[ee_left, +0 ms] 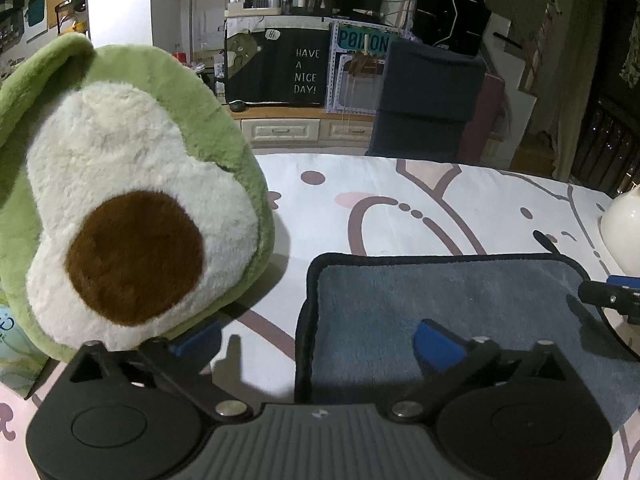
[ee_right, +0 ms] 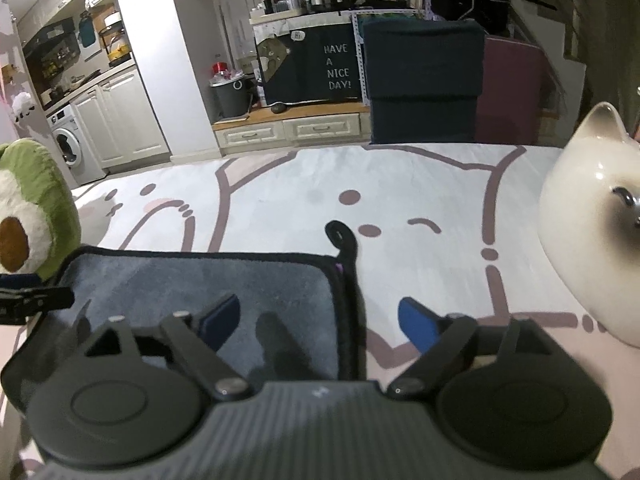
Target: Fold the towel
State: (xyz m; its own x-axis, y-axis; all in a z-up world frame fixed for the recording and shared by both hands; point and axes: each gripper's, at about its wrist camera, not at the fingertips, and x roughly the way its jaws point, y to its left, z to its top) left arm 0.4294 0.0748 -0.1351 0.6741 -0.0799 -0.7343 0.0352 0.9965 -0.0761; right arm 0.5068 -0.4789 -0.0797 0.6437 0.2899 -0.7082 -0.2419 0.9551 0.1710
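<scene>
A grey towel (ee_left: 440, 296) with a dark hem lies flat and folded on the printed tablecloth; it also shows in the right wrist view (ee_right: 208, 280), with a hanging loop (ee_right: 340, 236) at its far right corner. My left gripper (ee_left: 316, 340) is open and empty, straddling the towel's left edge, with one fingertip (ee_left: 436, 344) over the towel. My right gripper (ee_right: 320, 320) is open and empty, straddling the towel's right edge. The right gripper's tip shows at the right of the left wrist view (ee_left: 612, 296).
An avocado plush (ee_left: 120, 208) stands just left of the towel, also seen in the right wrist view (ee_right: 28, 216). A white ceramic cat (ee_right: 592, 232) stands at the right. The tablecloth (ee_right: 400, 184) stretches beyond the towel. A dark chair (ee_left: 432, 96) is behind the table.
</scene>
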